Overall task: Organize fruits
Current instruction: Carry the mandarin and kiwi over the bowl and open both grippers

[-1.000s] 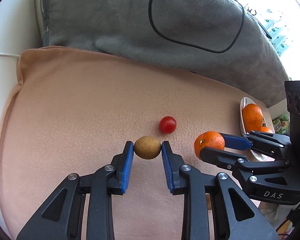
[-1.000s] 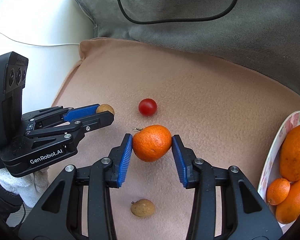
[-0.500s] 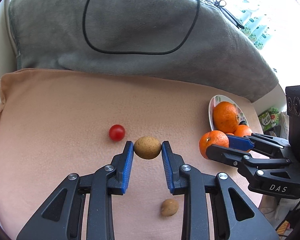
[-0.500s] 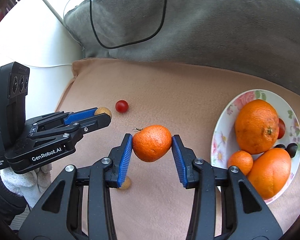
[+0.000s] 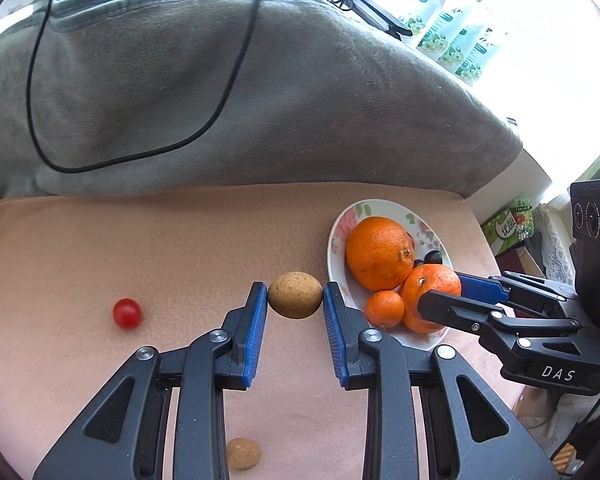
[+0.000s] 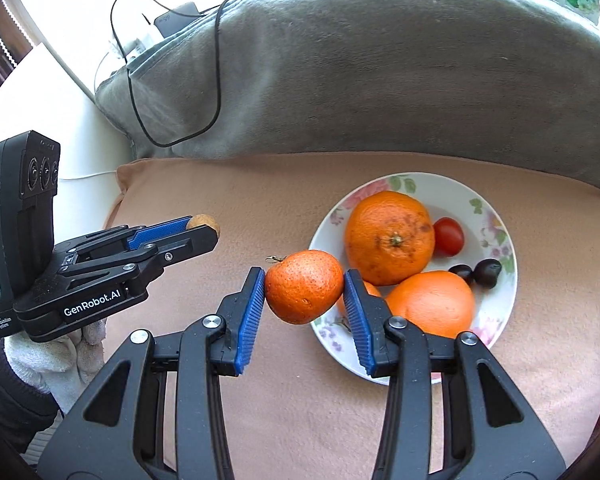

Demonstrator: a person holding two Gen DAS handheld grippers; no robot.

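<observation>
Beige cloth [image 6: 260, 184] slid; tongs [image 6: 304, 290] reached plate [image 6: 496, 312].

Black claws [image 6: 304, 292], blue ribbed pads [image 6: 252, 312], white glove [image 6: 60, 360].

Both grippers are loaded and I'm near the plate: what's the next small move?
Probably carry the mandarin in the right gripper a little further over the plate toward its bare rim side, then lower it; it sits at the plate's edge now.
</observation>
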